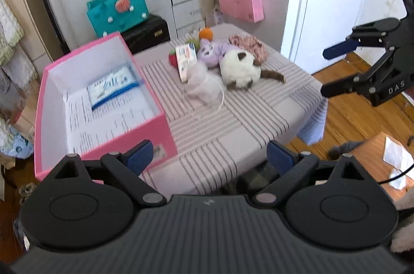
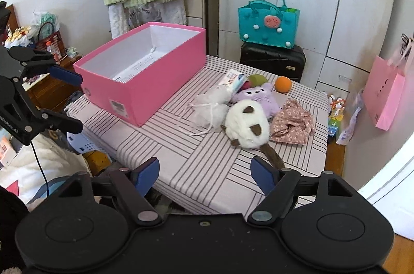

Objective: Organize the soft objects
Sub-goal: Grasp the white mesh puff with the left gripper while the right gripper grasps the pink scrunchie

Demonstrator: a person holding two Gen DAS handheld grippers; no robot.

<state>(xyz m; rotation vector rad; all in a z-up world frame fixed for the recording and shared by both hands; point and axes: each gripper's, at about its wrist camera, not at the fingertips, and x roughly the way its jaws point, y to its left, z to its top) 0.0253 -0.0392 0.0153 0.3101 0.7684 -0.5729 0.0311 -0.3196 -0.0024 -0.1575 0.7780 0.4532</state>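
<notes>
Both the left claw (image 1: 208, 157) and the right claw (image 2: 205, 174) hang spread and empty short of the desk (image 2: 207, 170), the plush cat (image 2: 245, 124) and its soft neighbours heaped ahead of the right claw, seemingly staged beside the pink box (image 1: 103, 103) for packing (its floor is blurred).

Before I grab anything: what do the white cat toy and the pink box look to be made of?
White cat toy: plush, judging by its fuzzy matte pile with brown ears and tail. Pink box: probably cardboard, with thin flat walls, crisp edges, a smooth matte pink outside and white inside.
</notes>
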